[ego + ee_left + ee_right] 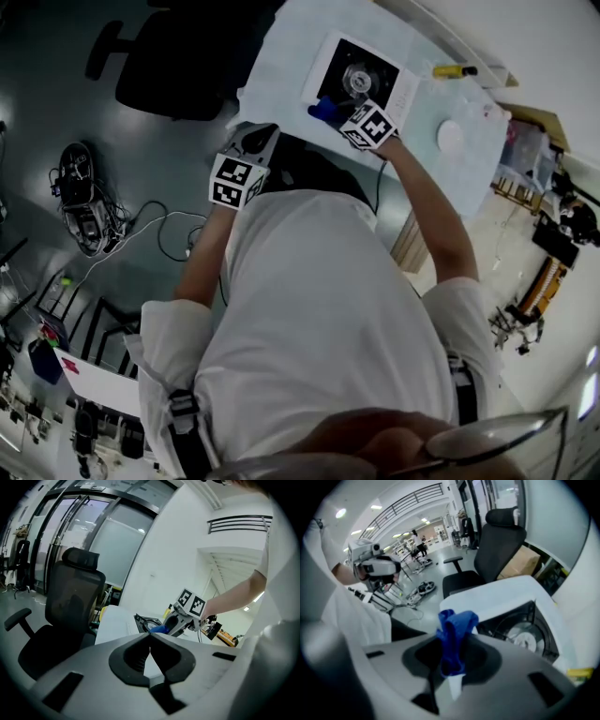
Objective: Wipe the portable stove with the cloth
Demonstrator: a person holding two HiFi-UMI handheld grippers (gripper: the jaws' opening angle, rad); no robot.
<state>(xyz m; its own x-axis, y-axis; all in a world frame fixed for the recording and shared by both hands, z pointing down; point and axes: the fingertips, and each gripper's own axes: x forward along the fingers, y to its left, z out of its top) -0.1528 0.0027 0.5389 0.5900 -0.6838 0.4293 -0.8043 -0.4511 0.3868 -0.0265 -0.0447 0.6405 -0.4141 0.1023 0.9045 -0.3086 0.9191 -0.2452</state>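
Observation:
The portable stove (pixel 352 77), black-topped with a round burner, lies on the pale-covered table (pixel 281 56) at the top of the head view. My right gripper (pixel 330 112) is shut on a bunched blue cloth (pixel 322 110) at the stove's near edge. In the right gripper view the blue cloth (pixel 452 637) stands up from the closed jaws, with the stove (pixel 520 630) just to the right. My left gripper (pixel 251 142) hangs off the table's near corner, shut and empty. Its own view looks past the left gripper (pixel 150 644) at the blue cloth (pixel 159 629) and stove (pixel 144 622).
A black office chair (pixel 178 56) stands left of the table. A yellow tool (pixel 453 70) and a white round object (pixel 451 137) lie on the table's right part. Cables and gear (pixel 84 197) lie on the floor at left.

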